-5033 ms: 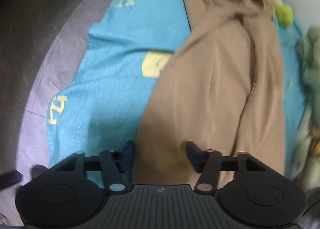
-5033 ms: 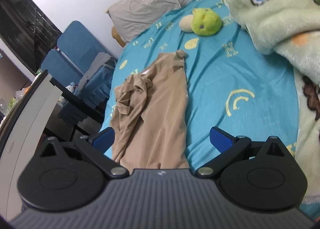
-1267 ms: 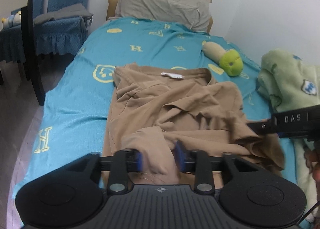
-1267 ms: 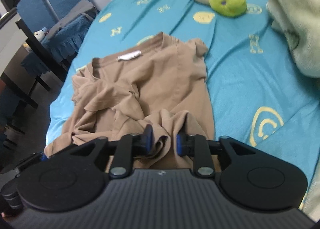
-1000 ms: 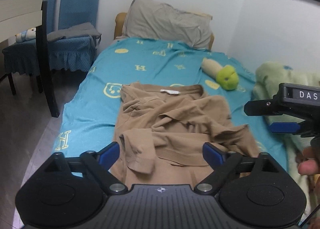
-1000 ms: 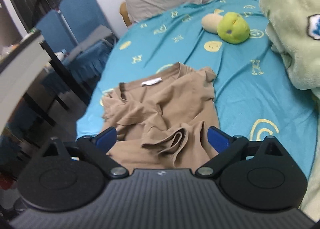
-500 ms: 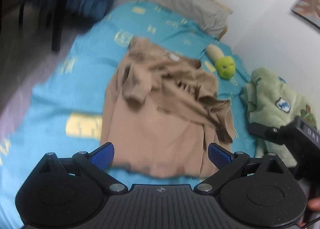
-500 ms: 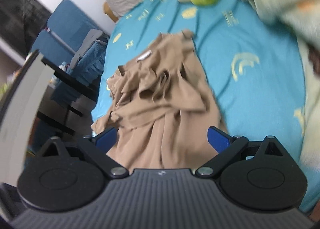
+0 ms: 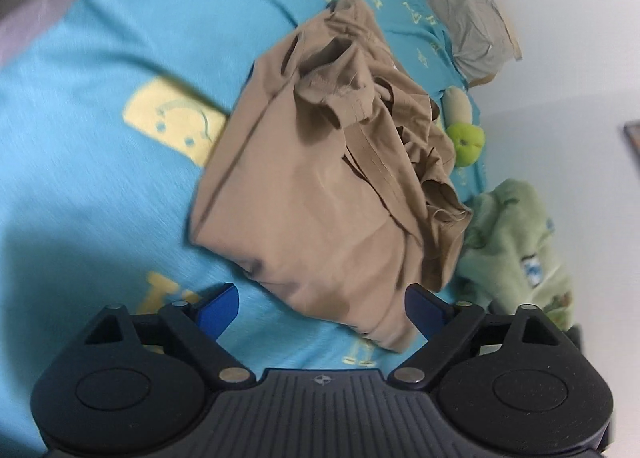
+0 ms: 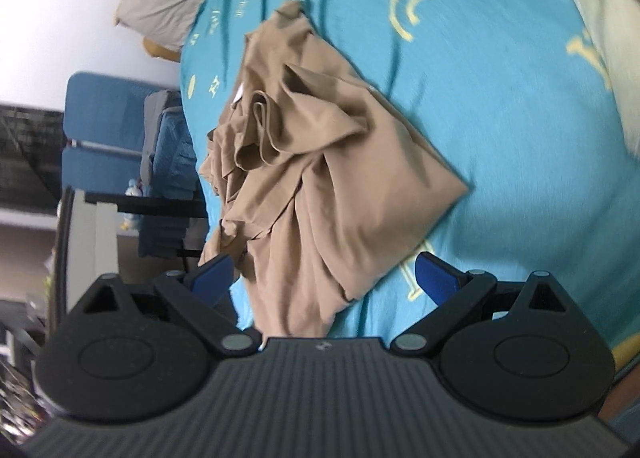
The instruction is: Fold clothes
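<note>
Lying rumpled on the bedsheet [image 9: 92, 161], a tan shirt [image 9: 332, 193] with its sleeves bunched in a heap over the upper half and the lower half smoother. Seen from the left wrist camera, spread from centre toward 1 o'clock; from the right wrist camera [image 10: 320, 177], filling the middle, one hem corner pointing to 3 o'clock. Left tongs [image 9: 322, 308] spread wide apart at 6 o'clock, holding nothing, blue tips either side of the shirt's near hem. Right tongs [image 10: 324, 278] likewise spread apart and bare, near hem running down between the tips. Beyond the shirt at 1 o'clock, a green plush toy [image 9: 466, 137] and a grey pillow [image 9: 460, 5]. At 3 o'clock, a pale green blanket [image 9: 520, 242]. Blue chairs [image 10: 108, 129] at 9 o'clock in the right view. Both views somewhat blurred.
</note>
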### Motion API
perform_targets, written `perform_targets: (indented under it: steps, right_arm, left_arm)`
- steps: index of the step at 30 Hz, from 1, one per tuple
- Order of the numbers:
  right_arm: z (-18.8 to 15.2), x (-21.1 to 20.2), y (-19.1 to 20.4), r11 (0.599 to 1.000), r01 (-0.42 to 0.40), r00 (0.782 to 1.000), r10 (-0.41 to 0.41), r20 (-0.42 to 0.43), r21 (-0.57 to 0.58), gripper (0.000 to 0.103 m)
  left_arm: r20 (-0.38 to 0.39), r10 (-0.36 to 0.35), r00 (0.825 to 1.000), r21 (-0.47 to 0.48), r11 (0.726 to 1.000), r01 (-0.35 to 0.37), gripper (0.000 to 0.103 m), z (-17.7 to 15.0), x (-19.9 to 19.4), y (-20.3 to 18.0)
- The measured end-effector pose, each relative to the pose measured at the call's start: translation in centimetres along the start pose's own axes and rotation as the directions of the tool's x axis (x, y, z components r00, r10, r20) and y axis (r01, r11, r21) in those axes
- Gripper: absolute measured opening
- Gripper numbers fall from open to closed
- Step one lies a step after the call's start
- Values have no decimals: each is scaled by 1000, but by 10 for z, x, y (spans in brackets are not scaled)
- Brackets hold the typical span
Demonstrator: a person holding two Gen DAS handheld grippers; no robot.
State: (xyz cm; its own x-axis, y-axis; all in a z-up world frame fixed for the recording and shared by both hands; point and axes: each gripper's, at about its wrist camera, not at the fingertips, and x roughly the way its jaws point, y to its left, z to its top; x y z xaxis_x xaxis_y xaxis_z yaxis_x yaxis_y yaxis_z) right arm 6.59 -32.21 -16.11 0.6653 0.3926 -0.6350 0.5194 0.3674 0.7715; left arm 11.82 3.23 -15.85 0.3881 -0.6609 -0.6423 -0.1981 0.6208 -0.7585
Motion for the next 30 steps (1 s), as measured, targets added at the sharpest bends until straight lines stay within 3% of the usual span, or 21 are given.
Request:
perform_targets:
  steps: [9,13,14,18,24,26,30]
  right_arm:
    - [-4,22,-16,992,-1,995,13,-99,123,99]
    - [-5,27,-16,993,7,996,4,-84,120,99]
    - [-5,29,-16,993,6,996,5,-88,119,99]
    - [-5,33,-19,992,4,997,6,-77,123,99]
    - [-1,28,-26,986,-43,999,40,19,162,98]
    - [1,28,-26,987,-42,999,38,30,158,81]
    - [6,29,-27,988,-40,998,33,52,149,77]
  left_arm:
    - [165,-5,986,-111,994,23,60,4,1,19]
    - [232,7,973,-132,991,24,14,6,-3,23]
    - [244,-2,970,-132,991,36,10,6,-4,23]
    - [291,-58,955,-74,994,83,7,2,-12,13]
    - [346,-148,926,-24,986,167,6,-1,-26,5]
    - [352,-161,922,-20,984,180,6,-2,-28,4]
    - [357,-184,916,-17,979,203,6,-2,-31,4]
